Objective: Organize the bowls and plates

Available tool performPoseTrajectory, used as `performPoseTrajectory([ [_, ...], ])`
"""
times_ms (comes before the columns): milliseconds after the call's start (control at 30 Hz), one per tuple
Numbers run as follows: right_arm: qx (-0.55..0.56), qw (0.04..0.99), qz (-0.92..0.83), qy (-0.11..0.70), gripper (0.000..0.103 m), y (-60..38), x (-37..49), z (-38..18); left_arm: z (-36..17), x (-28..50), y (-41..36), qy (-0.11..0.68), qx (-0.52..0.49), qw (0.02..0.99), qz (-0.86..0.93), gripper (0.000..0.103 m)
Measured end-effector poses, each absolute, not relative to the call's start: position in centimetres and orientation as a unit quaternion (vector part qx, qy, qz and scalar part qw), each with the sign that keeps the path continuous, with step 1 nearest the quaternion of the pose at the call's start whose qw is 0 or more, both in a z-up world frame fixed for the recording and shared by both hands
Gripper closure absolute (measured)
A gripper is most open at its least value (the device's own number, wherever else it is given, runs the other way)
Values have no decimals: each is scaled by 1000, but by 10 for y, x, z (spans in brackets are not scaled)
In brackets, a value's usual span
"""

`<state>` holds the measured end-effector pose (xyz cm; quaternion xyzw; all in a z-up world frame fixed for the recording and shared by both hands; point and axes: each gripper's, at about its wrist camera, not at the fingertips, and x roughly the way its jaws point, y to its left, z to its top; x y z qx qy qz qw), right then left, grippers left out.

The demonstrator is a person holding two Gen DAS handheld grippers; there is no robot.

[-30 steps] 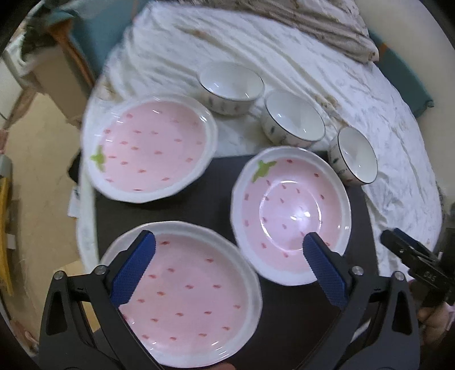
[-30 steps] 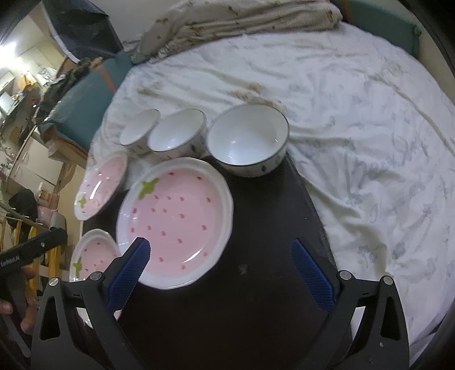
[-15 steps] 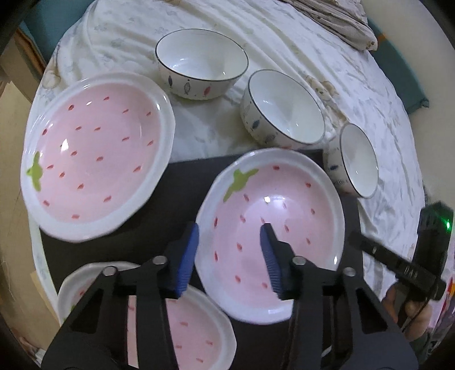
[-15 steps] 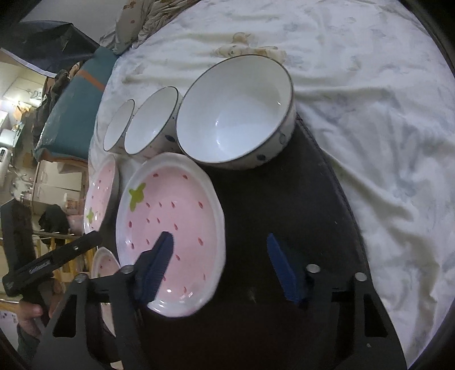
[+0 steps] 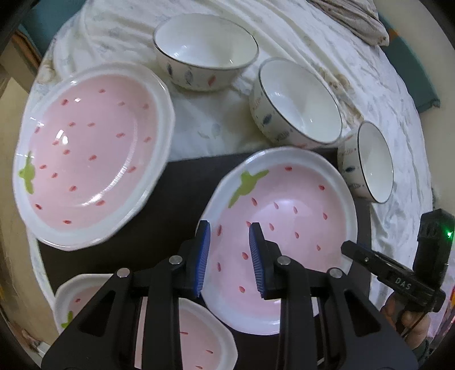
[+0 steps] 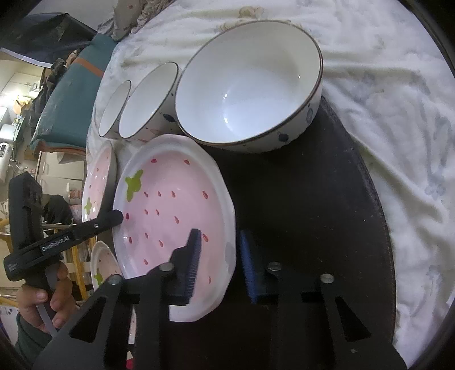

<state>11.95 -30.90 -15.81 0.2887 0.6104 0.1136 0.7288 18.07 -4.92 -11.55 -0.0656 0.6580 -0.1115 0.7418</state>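
A pink strawberry plate [image 5: 284,222] lies on a black mat [image 5: 176,199]. My left gripper [image 5: 230,256] straddles the plate's left rim, one blue pad outside and one over the pink inside, and its jaws are closing. My right gripper [image 6: 220,261] straddles the opposite rim of the same plate [image 6: 170,205]. Its jaws are closing too, with a thin gap still showing at the outer pad. A larger pink plate [image 5: 91,153] sits to the left and another [image 5: 199,335] lies under my left gripper. Three white bowls [image 5: 204,48] [image 5: 298,102] [image 5: 372,162] stand in a row behind.
The mat [image 6: 312,199] lies on a white patterned sheet [image 6: 398,128] covering a round surface. A folded blanket [image 5: 355,20] lies at the far side. The nearest bowl [image 6: 247,88] touches the mat's far edge. A hand [image 6: 37,298] holds the left gripper.
Both grippers have sunk toward the middle plate. Their jaws have narrowed from wide open to a small gap around its opposite rims. The dishes have not shifted.
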Motion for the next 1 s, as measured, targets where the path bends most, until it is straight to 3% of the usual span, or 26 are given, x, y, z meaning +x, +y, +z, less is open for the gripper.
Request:
performPoseTrajectory([
  [433,305,719,105,616,77,-315,122,-167,-158,183,-45,708,-65,696,-101,76],
  [1000,288,714,121,627,77,-296,125,-177,-153,172,-57,686,-18,720,-107,74],
])
